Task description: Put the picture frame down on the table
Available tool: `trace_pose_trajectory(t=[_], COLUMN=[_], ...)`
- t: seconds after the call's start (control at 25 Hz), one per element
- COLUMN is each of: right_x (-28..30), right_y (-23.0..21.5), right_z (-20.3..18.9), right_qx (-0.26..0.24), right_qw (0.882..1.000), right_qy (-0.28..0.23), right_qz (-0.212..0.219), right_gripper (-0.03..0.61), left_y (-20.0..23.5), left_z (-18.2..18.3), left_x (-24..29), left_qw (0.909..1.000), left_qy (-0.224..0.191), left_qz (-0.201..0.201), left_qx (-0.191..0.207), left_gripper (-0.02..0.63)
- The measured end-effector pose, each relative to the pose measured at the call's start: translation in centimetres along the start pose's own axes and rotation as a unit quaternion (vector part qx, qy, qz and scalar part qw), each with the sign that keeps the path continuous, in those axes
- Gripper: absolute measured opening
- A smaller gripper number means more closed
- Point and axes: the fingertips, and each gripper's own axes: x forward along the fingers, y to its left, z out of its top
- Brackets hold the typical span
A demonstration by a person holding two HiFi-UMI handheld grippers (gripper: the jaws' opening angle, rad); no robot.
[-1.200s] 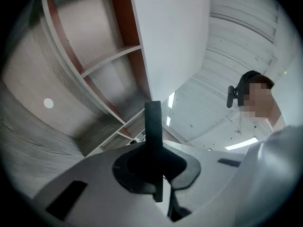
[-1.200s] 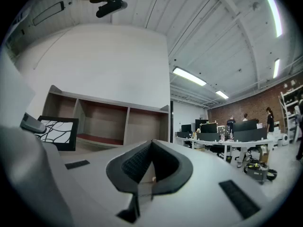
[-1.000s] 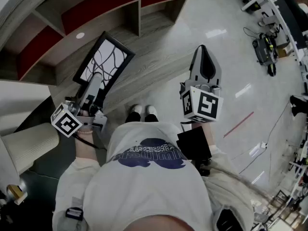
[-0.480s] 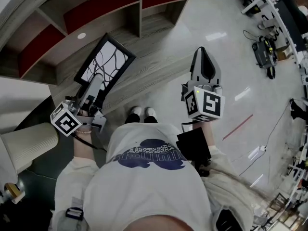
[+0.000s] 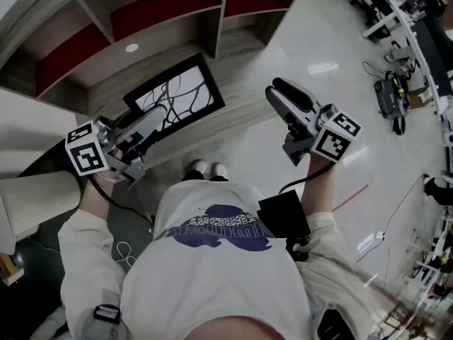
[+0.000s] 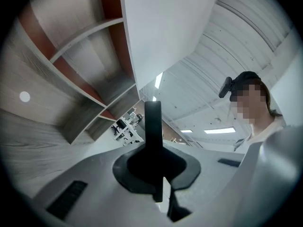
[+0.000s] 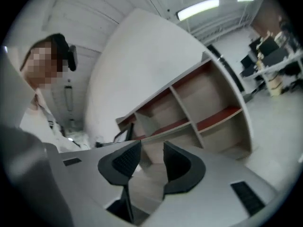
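The black rectangular picture frame (image 5: pixel 185 91) holds a white sheet crossed by looping black lines. Its border is narrow and dark on all four sides. In the head view it lies tilted, its long side running up to the right, in front of the person and to their left. It sits over a band of grey wood-grain surface (image 5: pixel 106 91); whether it touches that wood cannot be told.

The left gripper (image 5: pixel 161 113) is clamped on the frame's lower left edge. In the left gripper view that edge shows as a thin dark bar standing upright between the pressed pads.

The right gripper (image 7: pixel 151 153) is apart from the frame, off to its right. Its jaws have just been opening, and they stand apart with nothing between them.

Beyond the frame rises a curved wooden shelf unit (image 5: pixel 219 27) with open compartments backed in dark red. The floor (image 5: pixel 340 69) to the right is pale and glossy, throwing back ceiling lights, with a thin red line (image 5: pixel 350 185) across it. The person's white shoes (image 5: pixel 205 167) stand at the edge of the wood band. A beige ribbed cushion (image 5: pixel 35 204) sits at the far left. White desks with equipment (image 5: pixel 396 20) line the upper right corner.
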Motion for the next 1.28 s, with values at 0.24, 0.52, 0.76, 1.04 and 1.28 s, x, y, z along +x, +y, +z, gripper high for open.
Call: trace_pose_trajectory(t=[0.24, 0.52, 0.76, 1.04, 1.28], right_x=[0.4, 1.6, 2.6, 3.1, 3.2], right_y=[3.7, 4.6, 5.6, 6.4, 6.6], right_z=[-2.9, -4.5, -5.4, -5.6, -5.4], right_qx=[0.072, 0.137, 0.137, 0.138, 0.13], right_qw=[0.976, 0.952, 0.944, 0.944, 0.947], right_qy=[0.072, 0.093, 0.116, 0.126, 0.137], right_qz=[0.192, 0.257, 0.275, 0.273, 0.259], right_gripper=[0.149, 0.15, 0.152, 0.143, 0.094], left_y=[-1.5, -0.9, -0.7, -0.8, -0.9], left_z=[-4.8, -5.5, -6.0, -5.9, -5.8], left_x=[4.0, 4.1, 4.2, 4.2, 4.3], left_qw=[0.9962, 0.9926, 0.9904, 0.9894, 0.9882], left_qy=[0.074, 0.092, 0.108, 0.113, 0.12], left_qz=[-0.04, -0.059, -0.061, -0.056, -0.047], left_qx=[-0.021, -0.053, -0.06, -0.071, -0.083], left_gripper=[0.02, 0.02, 0.02, 0.02, 0.02])
